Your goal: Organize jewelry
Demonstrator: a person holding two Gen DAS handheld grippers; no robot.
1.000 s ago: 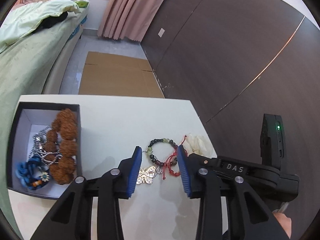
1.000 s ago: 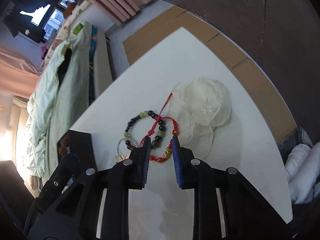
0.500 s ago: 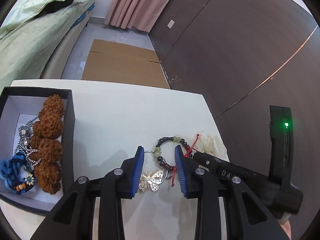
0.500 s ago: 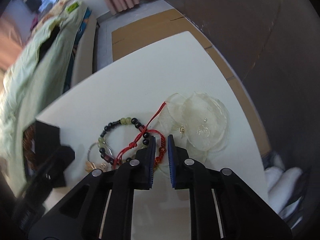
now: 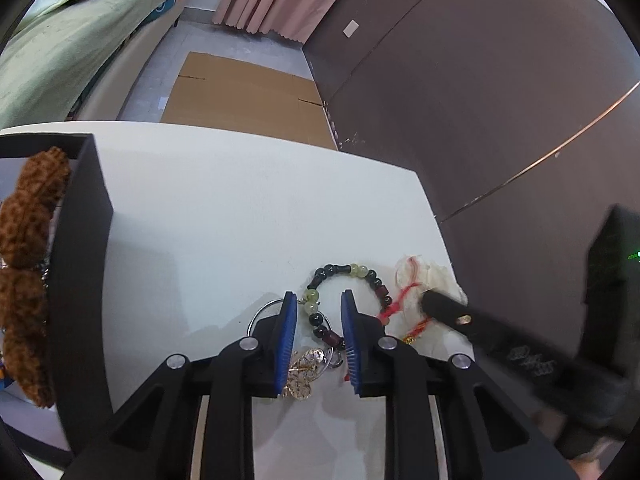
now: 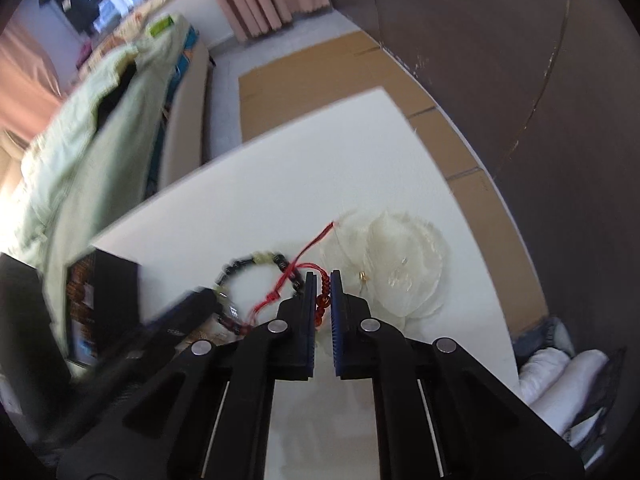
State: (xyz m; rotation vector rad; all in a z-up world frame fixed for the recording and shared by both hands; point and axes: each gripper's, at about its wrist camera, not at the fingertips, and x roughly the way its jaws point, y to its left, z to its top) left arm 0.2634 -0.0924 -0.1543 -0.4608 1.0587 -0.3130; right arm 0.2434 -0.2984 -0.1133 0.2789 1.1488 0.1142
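A black and green bead bracelet (image 5: 344, 276) lies on the white table (image 5: 240, 220), tangled with a red cord bracelet (image 5: 400, 300) and a gold butterfly keyring (image 5: 302, 372). My left gripper (image 5: 318, 300) is open, its blue pads on either side of the bead bracelet's left beads. My right gripper (image 6: 323, 280) is shut on the red cord bracelet (image 6: 322, 304), low at the table. The bead bracelet also shows in the right wrist view (image 6: 256, 264). A black jewelry box (image 5: 84, 264) at the left holds large brown beads (image 5: 28, 232).
A cream fabric flower (image 6: 400, 264) lies right of the red cord. The table's far edge and right edge are close. Cardboard (image 5: 248, 96) covers the floor beyond. A bed (image 5: 60, 40) stands at the left and a dark wall (image 5: 480, 100) at the right.
My left gripper narrowed and moved forward over the bead bracelet. My right gripper closed onto the red cord bracelet and swung right.
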